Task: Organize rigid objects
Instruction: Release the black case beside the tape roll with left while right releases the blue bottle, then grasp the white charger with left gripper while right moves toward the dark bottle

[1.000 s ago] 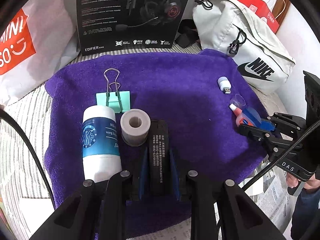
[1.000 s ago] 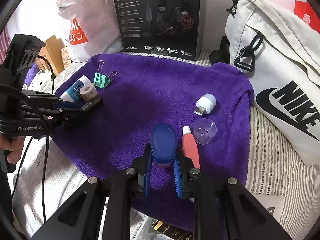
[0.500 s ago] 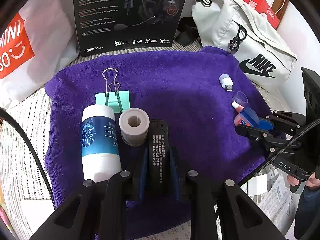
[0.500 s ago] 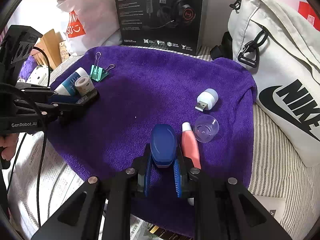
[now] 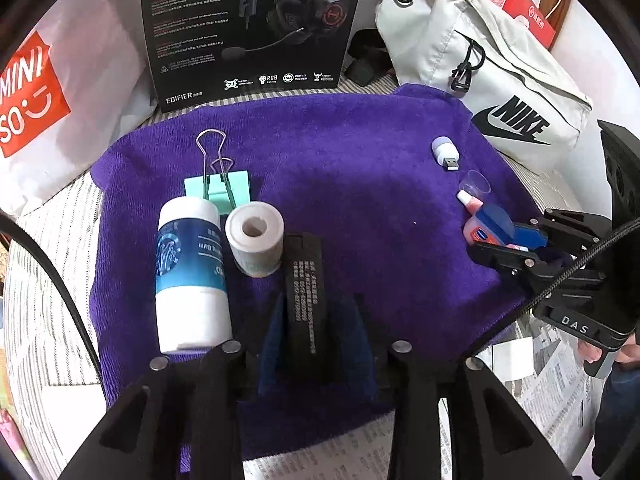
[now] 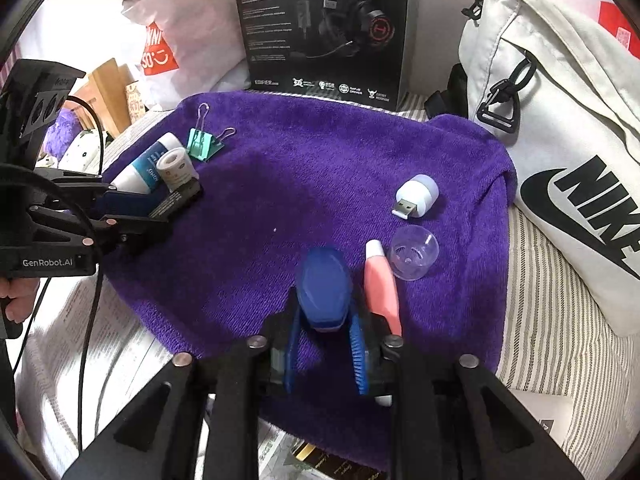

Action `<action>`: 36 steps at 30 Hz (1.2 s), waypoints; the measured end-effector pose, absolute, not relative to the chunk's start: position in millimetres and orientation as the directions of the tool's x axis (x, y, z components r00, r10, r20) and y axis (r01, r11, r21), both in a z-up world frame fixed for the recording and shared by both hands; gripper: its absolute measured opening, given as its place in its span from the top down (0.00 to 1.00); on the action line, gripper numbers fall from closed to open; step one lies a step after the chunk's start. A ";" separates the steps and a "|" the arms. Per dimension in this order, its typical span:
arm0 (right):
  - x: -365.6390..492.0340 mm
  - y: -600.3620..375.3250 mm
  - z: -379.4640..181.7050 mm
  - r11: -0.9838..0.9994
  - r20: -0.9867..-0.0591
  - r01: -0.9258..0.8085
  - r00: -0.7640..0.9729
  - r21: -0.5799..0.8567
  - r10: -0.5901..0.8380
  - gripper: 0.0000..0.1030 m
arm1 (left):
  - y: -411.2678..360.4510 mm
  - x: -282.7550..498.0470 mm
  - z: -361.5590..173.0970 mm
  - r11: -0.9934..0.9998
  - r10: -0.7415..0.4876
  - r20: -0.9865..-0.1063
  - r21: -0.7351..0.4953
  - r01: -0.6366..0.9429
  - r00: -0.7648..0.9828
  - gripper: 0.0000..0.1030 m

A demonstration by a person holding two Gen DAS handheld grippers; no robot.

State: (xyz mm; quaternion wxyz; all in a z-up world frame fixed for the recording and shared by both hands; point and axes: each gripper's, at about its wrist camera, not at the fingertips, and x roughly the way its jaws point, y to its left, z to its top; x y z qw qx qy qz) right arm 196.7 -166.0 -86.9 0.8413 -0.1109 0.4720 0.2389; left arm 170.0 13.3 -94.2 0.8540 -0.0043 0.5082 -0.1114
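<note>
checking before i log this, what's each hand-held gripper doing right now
Left hand-held gripper: jaws just opened, black bar lies loose between them.
Right hand-held gripper: jaws just opened, blue cap sits between them, released.

Two gripper-mounted fisheyes, close and steeply downward over one purple towel (image 5: 360, 168)

Left view looks from the towel's near-left edge; right view from its near-right; both share the towel and headset box (image 6: 324, 28) at top of frame; each shows the other gripper at its side edge.

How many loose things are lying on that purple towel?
8. Left side: white tube, tape roll, green clip, black bar. Right side: USB light, clear cap, pink tube, blue case. More may hide under the grippers.
</note>
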 end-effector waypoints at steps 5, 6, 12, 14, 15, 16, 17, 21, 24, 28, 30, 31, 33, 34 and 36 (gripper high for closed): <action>194.4 -172.4 -83.6 0.874 -0.852 -0.483 0.434 0.052 0.291 0.67 | 11.5 165.7 -94.0 0.977 -0.191 -0.873 -0.124 0.175 0.449 0.60; 193.0 -173.5 -82.0 0.875 -0.852 -0.481 0.437 0.051 0.289 0.67 | 10.9 164.2 -93.4 0.978 -0.187 -0.874 -0.122 0.171 0.448 0.60; 177.4 -182.5 -66.2 0.882 -0.839 -0.471 0.468 0.030 0.278 0.62 | 8.0 150.6 -77.4 0.978 -0.190 -0.860 -0.123 0.170 0.473 0.60; 169.9 -188.3 -59.0 0.889 -0.834 -0.458 0.479 0.027 0.273 0.62 | 5.0 144.5 -69.1 0.977 -0.189 -0.852 -0.116 0.177 0.488 0.60; 167.5 -190.6 -56.5 0.891 -0.832 -0.454 0.483 0.027 0.272 0.62 | 4.0 142.1 -65.8 0.977 -0.189 -0.849 -0.113 0.179 0.494 0.59; 162.3 -194.3 -52.0 0.895 -0.827 -0.446 0.491 0.030 0.273 0.62 | 2.4 139.3 -62.5 0.977 -0.190 -0.845 -0.112 0.183 0.500 0.58; 159.2 -196.8 -49.4 0.897 -0.824 -0.440 0.496 0.033 0.273 0.62 | 0.5 135.9 -59.2 0.976 -0.191 -0.841 -0.110 0.186 0.506 0.58; 141.5 -211.5 -38.3 0.912 -0.813 -0.407 0.517 0.041 0.267 0.60 | -11.2 119.8 -48.8 0.973 -0.202 -0.827 -0.107 0.206 0.525 0.58; 127.3 -225.6 -32.7 0.925 -0.809 -0.378 0.532 0.038 0.251 0.60 | -22.0 108.9 -43.2 0.965 -0.233 -0.817 -0.125 0.232 0.528 0.57; 108.2 -250.9 -28.5 0.944 -0.811 -0.330 0.545 0.025 0.212 0.59 | -42.2 99.6 -42.5 0.958 -0.245 -0.815 -0.121 0.260 0.525 0.55; 97.8 -266.6 -27.6 0.953 -0.810 -0.301 0.552 0.027 0.198 0.59 | -54.4 96.5 -45.7 0.951 -0.261 -0.817 -0.127 0.280 0.515 0.55; 94.9 -271.1 -28.0 0.956 -0.810 -0.292 0.554 0.029 0.194 0.59 | -59.8 95.2 -47.5 0.949 -0.263 -0.819 -0.126 0.287 0.510 0.55; 84.6 -285.2 -29.6 0.964 -0.811 -0.263 0.558 0.028 0.176 0.59 | -72.9 91.7 -53.3 0.942 -0.276 -0.823 -0.129 0.309 0.496 0.55; 81.8 -289.6 -30.0 0.966 -0.812 -0.256 0.559 0.027 0.171 0.59 | -77.4 91.0 -55.9 0.939 -0.282 -0.825 -0.134 0.316 0.490 0.55; 74.0 -299.1 -32.7 0.971 -0.814 -0.237 0.559 0.030 0.162 0.59 | -88.4 90.7 -61.8 0.934 -0.291 -0.830 -0.139 0.329 0.476 0.55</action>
